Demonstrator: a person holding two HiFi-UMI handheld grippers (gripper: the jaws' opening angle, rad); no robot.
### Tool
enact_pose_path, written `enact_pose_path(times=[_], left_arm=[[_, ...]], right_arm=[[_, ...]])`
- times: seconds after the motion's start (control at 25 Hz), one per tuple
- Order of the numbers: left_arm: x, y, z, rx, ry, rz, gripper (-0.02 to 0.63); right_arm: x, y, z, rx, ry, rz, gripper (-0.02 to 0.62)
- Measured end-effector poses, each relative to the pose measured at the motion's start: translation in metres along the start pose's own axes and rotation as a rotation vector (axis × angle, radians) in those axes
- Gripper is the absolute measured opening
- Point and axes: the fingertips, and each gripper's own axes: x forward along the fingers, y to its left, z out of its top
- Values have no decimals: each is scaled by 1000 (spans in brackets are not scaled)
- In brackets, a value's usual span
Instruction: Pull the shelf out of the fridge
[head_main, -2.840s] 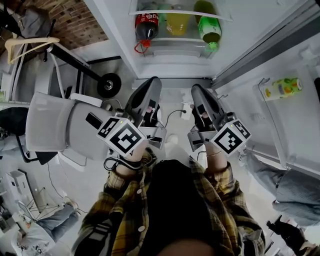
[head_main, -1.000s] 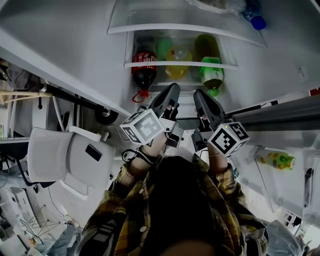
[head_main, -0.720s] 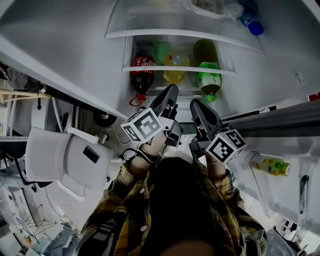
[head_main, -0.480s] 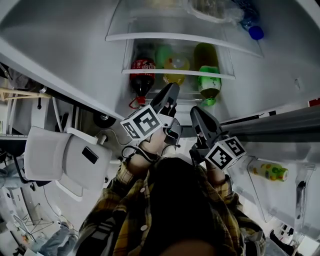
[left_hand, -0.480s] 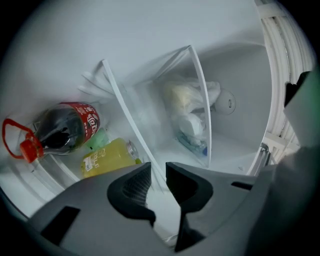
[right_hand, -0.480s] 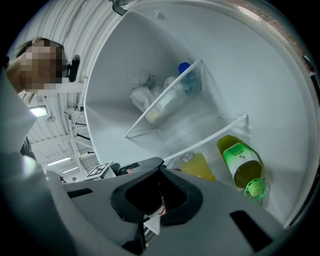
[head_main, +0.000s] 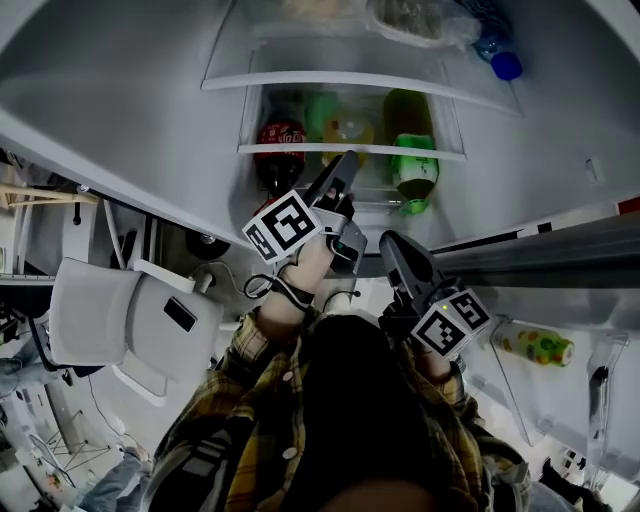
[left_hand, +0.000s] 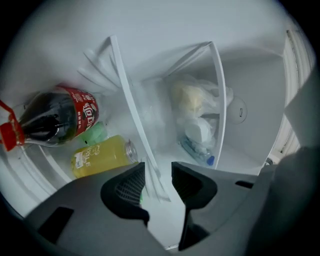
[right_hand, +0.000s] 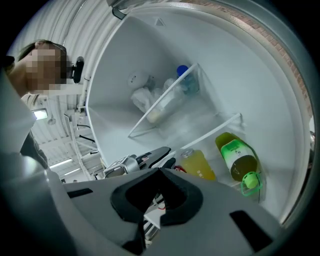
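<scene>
Open fridge, tongs at the ready. At the far left a cola bottle (left_hand: 55, 117) is seen lying under the lower shelf (head_main: 450, 156), with a yellow bottle (left_hand: 102, 157) beside it. The left tongs (left_hand: 157, 172) are held level at that shelf's front edge, near its middle. Their jaws have just been opened wide. The white edge strip is taken into the gap between them, though no pad is pressed on it yet. Further right a green bottle (head_main: 413, 170) is stored under the same shelf, towards its right end. The right tongs (right_hand: 160, 172) are held short of the fridge, closed tip to tip with nothing in them.

The step in hand is judged to be the grasp on the front edge. It would be done well if the strip were seated deeper between the pads before they are closed, so that glass and trim are both gripped squarely. A straight, level pull is called for, since a skewed shelf may be jammed in its side rails. The right end could be steadied by the right tongs.
</scene>
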Motion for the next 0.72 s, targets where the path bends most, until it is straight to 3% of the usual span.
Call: enact_pose_path(times=[0.6, 0.72], left_arm=[[44, 14, 11, -172, -36, 17, 153], [49, 20, 13, -218, -51, 26, 127]], right_arm=[[1, 4, -5, 12, -1, 4, 18], [0, 3, -5, 17, -6, 0, 18]])
